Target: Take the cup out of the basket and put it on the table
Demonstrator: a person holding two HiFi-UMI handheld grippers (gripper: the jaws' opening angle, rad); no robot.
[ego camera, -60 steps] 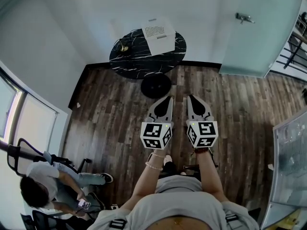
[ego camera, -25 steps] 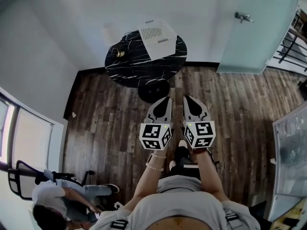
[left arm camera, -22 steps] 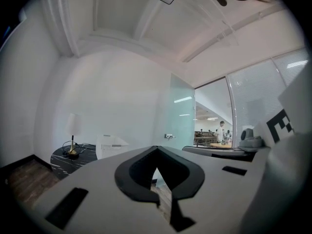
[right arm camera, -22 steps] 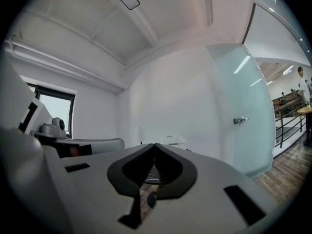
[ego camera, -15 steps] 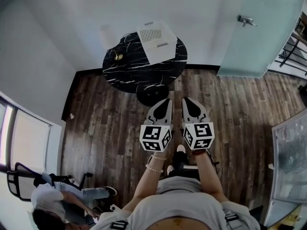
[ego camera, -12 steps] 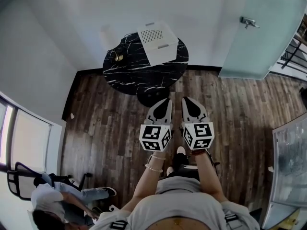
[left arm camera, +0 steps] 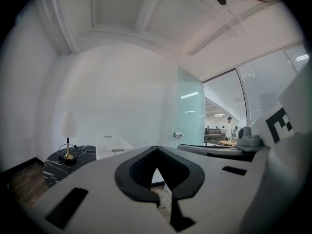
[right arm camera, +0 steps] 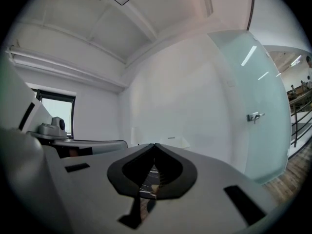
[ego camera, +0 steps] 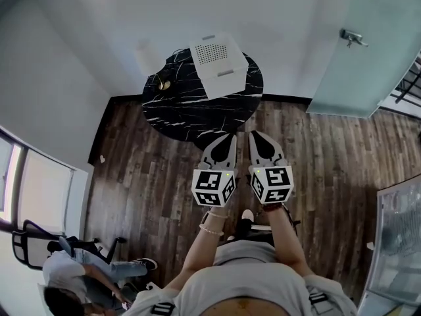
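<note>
A white basket stands at the far side of a round black marble table. No cup shows in any view. My left gripper and right gripper are held side by side, level, with their tips at the table's near edge. Both are shut with nothing in them. In the left gripper view the left gripper has its jaws meeting at the tip, with the basket and table beyond to the left. The right gripper shows its jaws closed too.
A small table lamp stands on the table's left part. A frosted glass door is at the right, a glass panel at the far right. A person sits on a chair at lower left. The floor is dark wood.
The table and basket have come nearer as I moved forward; the gripper tips now reach the table's near edge. Both grippers stayed shut and side by side.
</note>
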